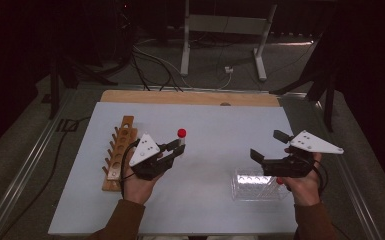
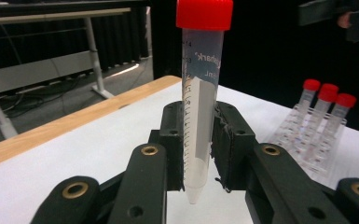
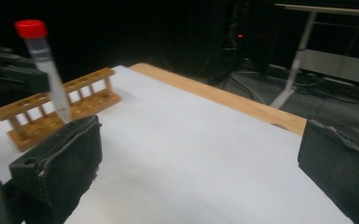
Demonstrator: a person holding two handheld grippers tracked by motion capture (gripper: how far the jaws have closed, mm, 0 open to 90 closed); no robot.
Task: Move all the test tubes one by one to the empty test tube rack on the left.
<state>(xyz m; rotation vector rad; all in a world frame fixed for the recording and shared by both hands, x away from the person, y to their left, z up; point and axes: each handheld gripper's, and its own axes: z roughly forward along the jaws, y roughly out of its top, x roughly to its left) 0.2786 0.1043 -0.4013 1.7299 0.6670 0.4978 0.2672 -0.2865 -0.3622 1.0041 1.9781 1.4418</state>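
Note:
My left gripper [image 1: 176, 148] is shut on a clear tube with a red cap [image 1: 181, 133], which it holds upright above the white table [image 1: 205, 205], just right of an empty wooden rack [image 1: 120, 150]. In the left gripper view the tube [image 2: 200, 107] stands between the two pads, its pointed tip below them. My right gripper [image 1: 267, 145] stands open and empty over a clear plastic rack [image 1: 255, 186]. That clear rack [image 2: 307, 140] holds three red-capped tubes [image 2: 327, 100]. The right gripper view shows its own wide jaws, with the held tube [image 3: 46, 70] and the wooden rack [image 3: 60, 107] beyond.
A bare wooden strip [image 1: 190, 97] runs along the table's far edge. Beyond it, cables [image 1: 155, 65] lie on the floor by a metal desk frame [image 1: 225, 30]. Dark stands flank the table on both sides.

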